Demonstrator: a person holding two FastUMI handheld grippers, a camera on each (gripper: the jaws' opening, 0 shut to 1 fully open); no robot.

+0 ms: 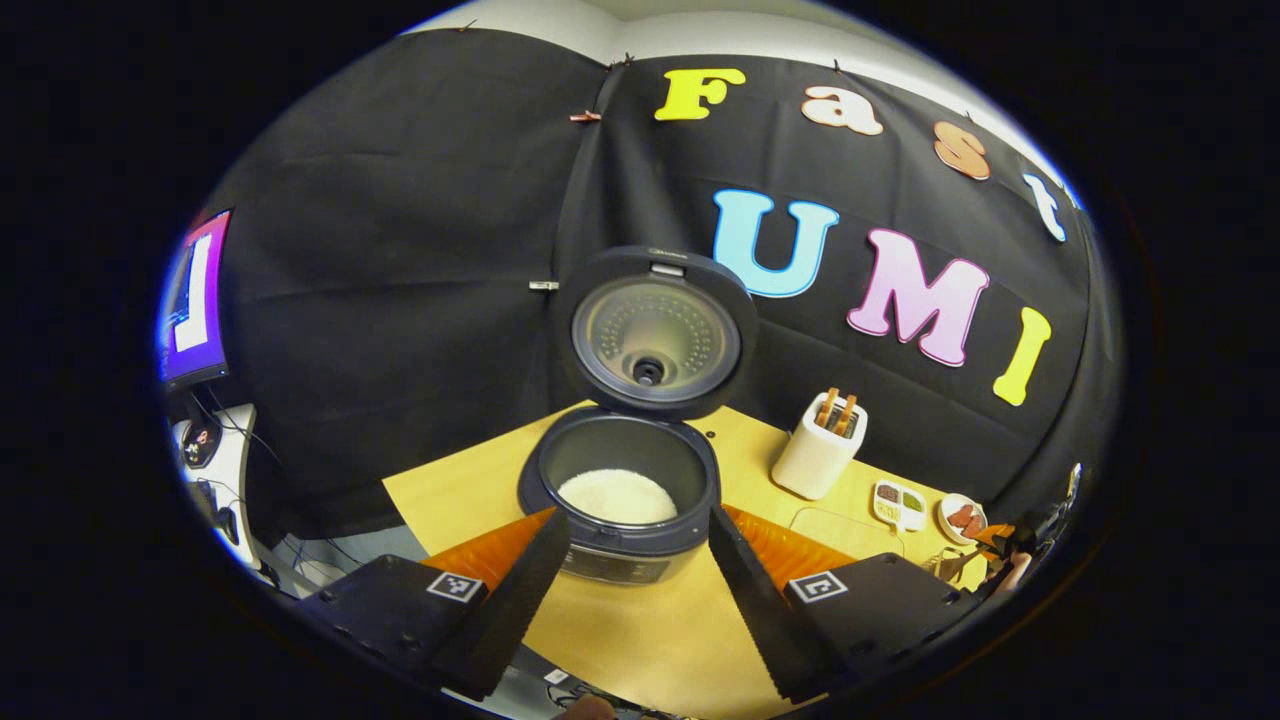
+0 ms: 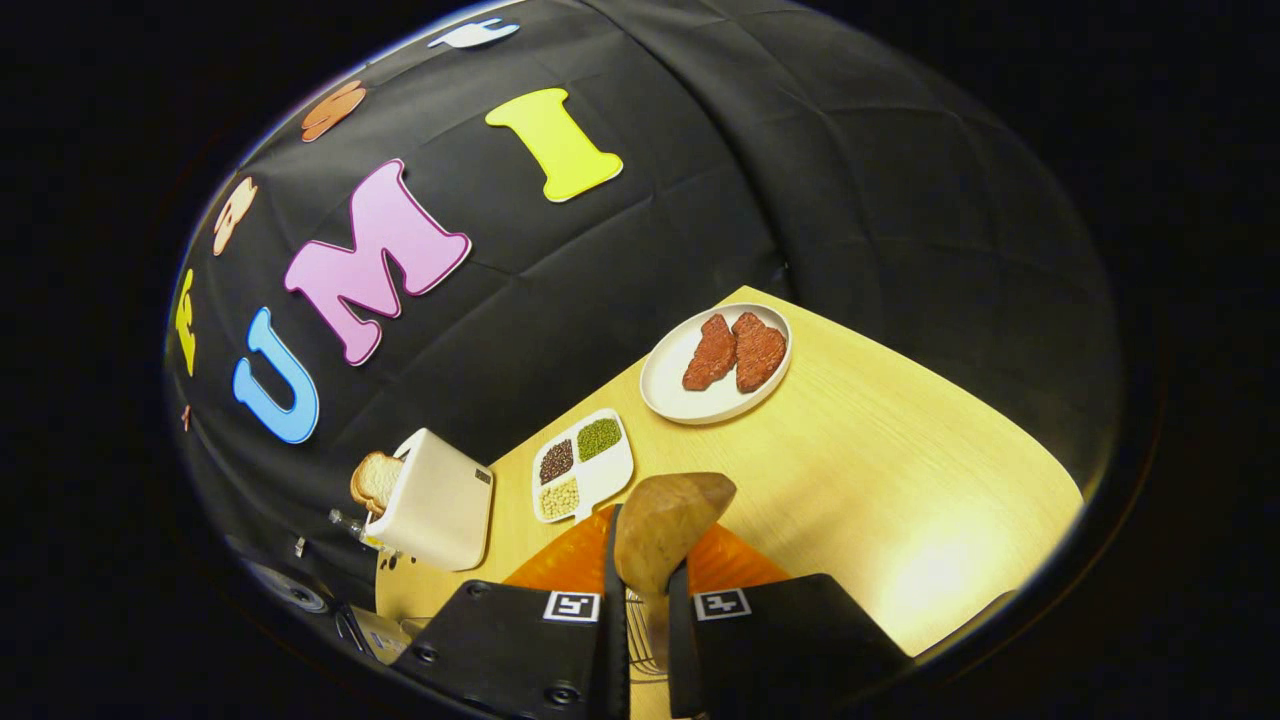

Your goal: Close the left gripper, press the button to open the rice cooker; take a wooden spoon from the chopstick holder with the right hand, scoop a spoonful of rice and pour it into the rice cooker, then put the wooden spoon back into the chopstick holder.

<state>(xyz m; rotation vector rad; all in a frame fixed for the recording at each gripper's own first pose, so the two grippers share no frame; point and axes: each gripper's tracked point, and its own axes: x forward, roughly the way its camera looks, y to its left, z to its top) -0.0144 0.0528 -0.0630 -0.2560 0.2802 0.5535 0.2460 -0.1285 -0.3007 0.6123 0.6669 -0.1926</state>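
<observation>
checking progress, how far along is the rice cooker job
Done: the rice cooker stands open, with white rice already in its pot. In hand: the right tool is shut on the wooden spoon. Left: any scooping still due, and returning the spoon to its holder. The left tool is open.

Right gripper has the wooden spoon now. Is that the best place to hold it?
Probably yes: the right gripper clamps the wooden spoon on its narrow handle, just below the bowl, which rises free above the fingertips. Coming from the handle end leaves the bowl clear for scooping.
</observation>
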